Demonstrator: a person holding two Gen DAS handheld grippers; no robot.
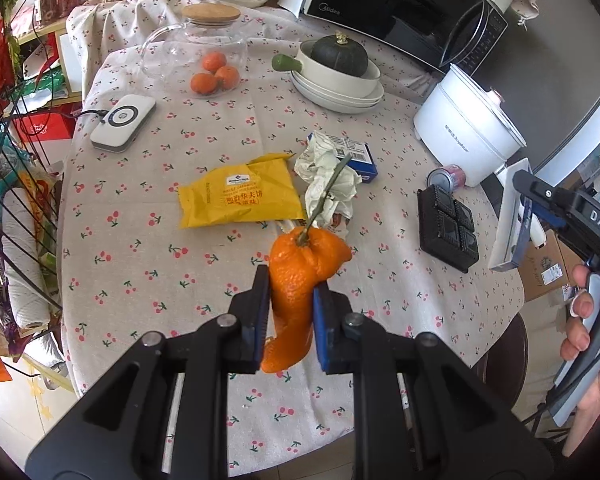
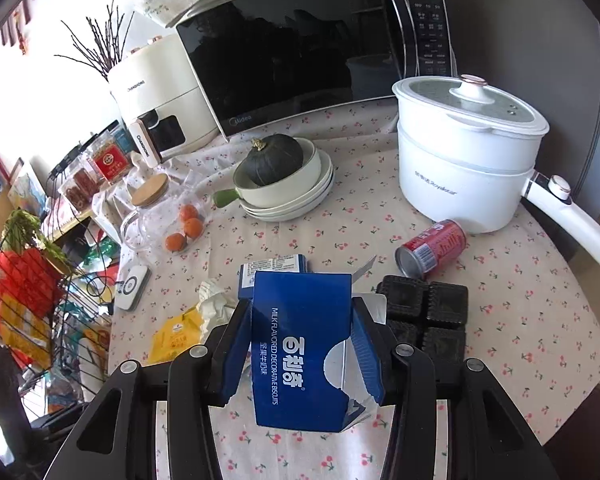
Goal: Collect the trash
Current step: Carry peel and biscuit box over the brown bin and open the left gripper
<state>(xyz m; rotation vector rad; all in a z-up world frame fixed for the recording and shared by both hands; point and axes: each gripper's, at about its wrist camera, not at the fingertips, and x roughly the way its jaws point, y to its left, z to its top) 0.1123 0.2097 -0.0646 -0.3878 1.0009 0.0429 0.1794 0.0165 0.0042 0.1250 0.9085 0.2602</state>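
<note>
My left gripper (image 1: 291, 284) is shut on a strip of orange peel (image 1: 296, 260) with a green stem, held above the cherry-print tablecloth (image 1: 148, 264). My right gripper (image 2: 300, 308) is shut on a blue biscuit box (image 2: 300, 344), lifted over the table; its torn white flap shows on the right side. On the cloth lie a yellow wrapper (image 1: 240, 196), crumpled white paper (image 1: 328, 184), a second blue box (image 1: 360, 156), a red can (image 2: 430, 248) on its side, and a black plastic tray (image 2: 428, 312). A hand (image 1: 588, 320) grips the right tool at the left view's right edge.
A white electric pot (image 2: 460, 160), a microwave (image 2: 300, 52), stacked plates (image 2: 292, 204) bearing a dark pumpkin, a glass jar (image 1: 196, 52) with tangerines and a white corded device (image 1: 122, 120) stand toward the back. A wire rack (image 1: 12, 184) flanks the table's left edge.
</note>
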